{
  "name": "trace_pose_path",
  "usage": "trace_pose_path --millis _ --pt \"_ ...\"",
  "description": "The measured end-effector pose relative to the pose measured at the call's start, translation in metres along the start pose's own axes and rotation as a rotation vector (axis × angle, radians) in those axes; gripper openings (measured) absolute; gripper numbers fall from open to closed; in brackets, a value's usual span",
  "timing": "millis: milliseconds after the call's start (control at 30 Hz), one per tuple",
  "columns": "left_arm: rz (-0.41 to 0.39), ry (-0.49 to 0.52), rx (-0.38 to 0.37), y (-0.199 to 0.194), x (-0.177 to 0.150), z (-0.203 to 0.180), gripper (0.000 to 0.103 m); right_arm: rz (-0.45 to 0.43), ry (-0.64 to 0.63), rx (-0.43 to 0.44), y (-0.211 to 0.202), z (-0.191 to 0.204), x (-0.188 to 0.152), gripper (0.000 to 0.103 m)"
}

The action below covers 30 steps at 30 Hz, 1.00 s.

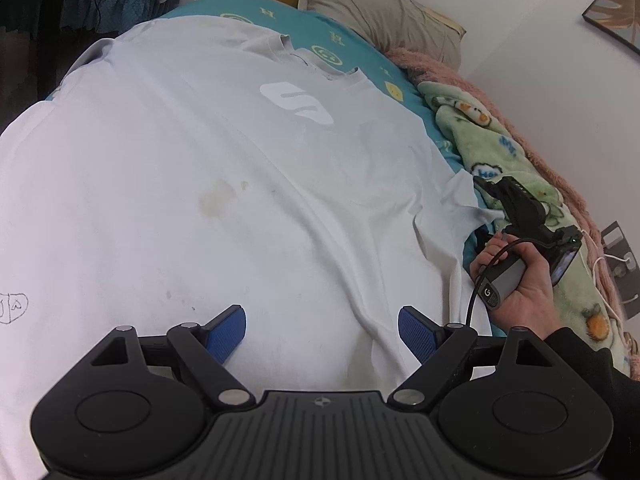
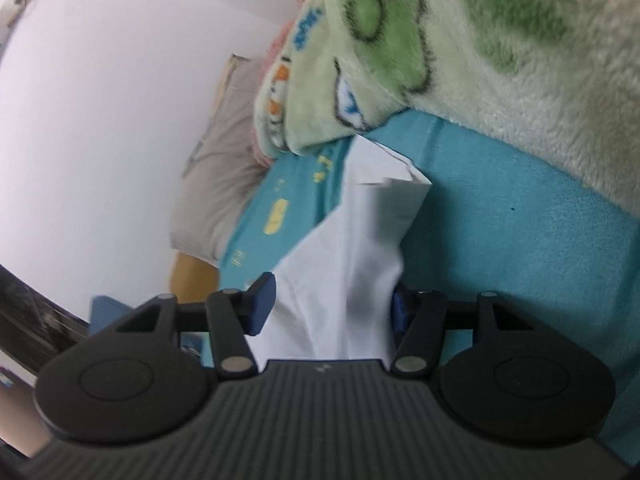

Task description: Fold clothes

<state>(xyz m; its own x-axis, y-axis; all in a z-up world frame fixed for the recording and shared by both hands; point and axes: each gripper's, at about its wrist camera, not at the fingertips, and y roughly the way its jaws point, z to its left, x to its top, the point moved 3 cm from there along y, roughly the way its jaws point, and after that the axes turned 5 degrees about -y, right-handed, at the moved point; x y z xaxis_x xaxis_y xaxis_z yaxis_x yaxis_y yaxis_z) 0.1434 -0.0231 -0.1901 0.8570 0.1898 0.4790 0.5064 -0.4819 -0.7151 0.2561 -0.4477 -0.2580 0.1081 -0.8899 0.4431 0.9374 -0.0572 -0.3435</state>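
Note:
A white T-shirt [image 1: 224,184] with a white logo and a yellowish stain lies spread flat on the teal bed sheet [image 1: 320,32]. My left gripper [image 1: 322,332] is open and hovers over the shirt's lower part, its blue pads apart. My right gripper [image 1: 486,196], held by a hand, is at the shirt's right sleeve [image 1: 460,200]. In the right wrist view the sleeve [image 2: 352,248] lies between the wide-apart blue pads of my right gripper [image 2: 334,304], which is open.
A green cartoon fleece blanket [image 1: 500,148] and a pink blanket [image 1: 472,84] lie along the bed's right side by the white wall. A beige pillow [image 1: 380,12] sits at the head. The blanket [image 2: 500,60] is close above the right gripper.

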Motion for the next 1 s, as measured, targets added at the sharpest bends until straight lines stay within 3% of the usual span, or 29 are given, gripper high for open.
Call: trace_pose_path --millis 167,367,567,600,633,833,1000 --pt "0.005 -0.011 0.002 0.003 0.001 0.002 0.085 0.023 -0.085 -0.038 0.022 0.011 0.008 0.058" --pt "0.001 -0.034 0.001 0.008 0.006 0.003 0.085 -0.021 -0.086 -0.03 0.047 0.012 0.022 0.058" --pt "0.001 -0.039 -0.014 0.016 0.015 -0.004 0.085 0.01 -0.262 -0.109 0.078 0.035 0.019 0.056" --pt "0.0 -0.034 -0.016 0.016 0.016 -0.005 0.085 0.023 -0.284 -0.133 0.083 0.039 0.017 0.039" --pt "-0.006 -0.029 -0.017 0.015 0.017 -0.006 0.085 0.036 -0.317 -0.168 0.087 0.044 0.015 0.015" --pt "-0.093 -0.008 -0.008 -0.009 0.035 -0.009 0.085 -0.037 -0.472 -0.243 0.07 0.088 0.018 0.007" --pt "-0.188 0.06 0.06 -0.048 0.06 0.0 0.085 -0.109 -0.655 -0.247 0.039 0.161 0.019 0.007"
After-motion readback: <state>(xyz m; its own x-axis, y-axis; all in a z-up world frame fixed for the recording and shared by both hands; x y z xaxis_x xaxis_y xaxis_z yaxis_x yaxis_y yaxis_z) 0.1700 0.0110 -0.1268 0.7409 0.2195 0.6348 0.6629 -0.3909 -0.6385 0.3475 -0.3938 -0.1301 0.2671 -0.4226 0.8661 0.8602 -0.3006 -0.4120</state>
